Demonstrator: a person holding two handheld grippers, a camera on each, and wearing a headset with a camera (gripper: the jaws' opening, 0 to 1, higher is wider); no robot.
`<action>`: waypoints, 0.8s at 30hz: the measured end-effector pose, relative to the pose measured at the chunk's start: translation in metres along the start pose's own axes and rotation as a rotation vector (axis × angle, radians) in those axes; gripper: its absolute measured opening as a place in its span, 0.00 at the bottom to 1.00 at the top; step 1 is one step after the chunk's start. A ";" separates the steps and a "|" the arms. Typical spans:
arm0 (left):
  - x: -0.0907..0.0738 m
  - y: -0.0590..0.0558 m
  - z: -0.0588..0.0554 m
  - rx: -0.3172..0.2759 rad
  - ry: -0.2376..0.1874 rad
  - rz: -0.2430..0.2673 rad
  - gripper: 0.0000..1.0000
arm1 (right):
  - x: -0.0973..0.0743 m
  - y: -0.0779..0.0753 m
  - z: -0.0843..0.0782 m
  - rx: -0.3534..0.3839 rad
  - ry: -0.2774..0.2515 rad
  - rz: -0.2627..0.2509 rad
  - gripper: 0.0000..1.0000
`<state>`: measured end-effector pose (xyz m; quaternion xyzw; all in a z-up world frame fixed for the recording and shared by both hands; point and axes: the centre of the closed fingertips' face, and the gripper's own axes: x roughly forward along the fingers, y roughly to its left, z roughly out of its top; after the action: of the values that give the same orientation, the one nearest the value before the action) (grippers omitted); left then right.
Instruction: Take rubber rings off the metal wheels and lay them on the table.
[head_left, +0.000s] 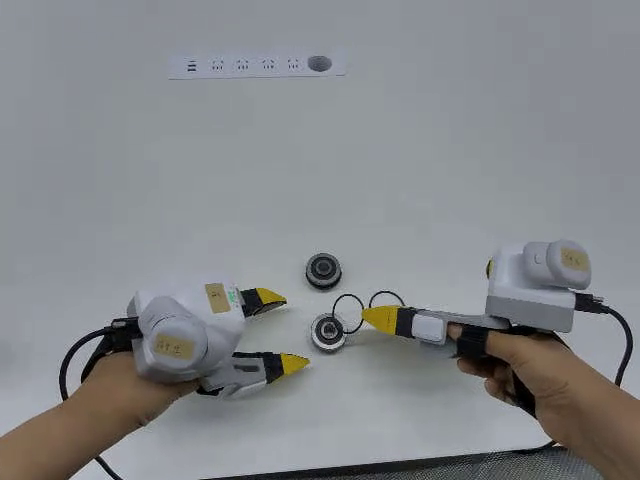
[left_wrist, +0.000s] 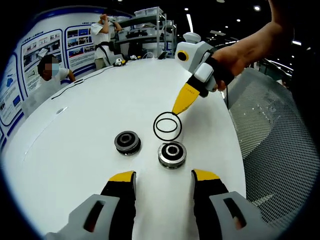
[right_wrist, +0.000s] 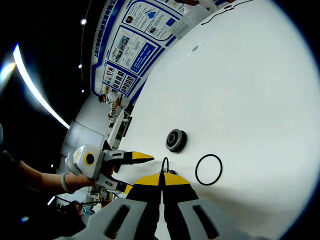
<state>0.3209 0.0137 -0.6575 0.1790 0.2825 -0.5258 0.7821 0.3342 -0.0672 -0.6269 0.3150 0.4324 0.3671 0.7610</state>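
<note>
Near the middle of the worktop, one rubber ring stands up as a thin black loop, pinched at its edge just right of the near wheel. It looks light and supple, yet it keeps a round shape where it hangs. A second rubber ring lies flat on the white surface a little farther right, apart from both wheels. The near wheel shows a bright, bare metal rim around its dark hub, so I judge that the pinched ring came from it. The far wheel, just beyond, is dark all round and seems to have its ring still on. The right hand-held gripper has its yellow-tipped jaws pressed together on the raised ring. The left hand-held gripper sits just left of the near wheel, jaws spread wide with nothing between them. The step in hand reads as the laying-down. The next move calls for lowering the ring to bare worktop, probably beside the one lying there, and parting the jaws so it drops flat without snagging on a tip. After that the far wheel would want steadying from the left while the right picks at its ring. A power strip lies at the far edge.
</note>
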 end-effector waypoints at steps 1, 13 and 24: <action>0.000 0.000 0.000 -0.001 0.000 0.001 0.46 | -0.001 -0.001 0.001 0.002 -0.005 -0.004 0.02; -0.001 0.001 0.000 -0.012 0.001 0.009 0.47 | -0.013 -0.026 0.008 0.030 -0.035 -0.064 0.02; -0.003 0.001 -0.001 -0.022 0.004 0.017 0.46 | -0.013 -0.038 0.004 0.045 -0.030 -0.106 0.02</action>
<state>0.3207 0.0163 -0.6563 0.1738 0.2883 -0.5159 0.7878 0.3443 -0.0988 -0.6494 0.3142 0.4453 0.3117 0.7784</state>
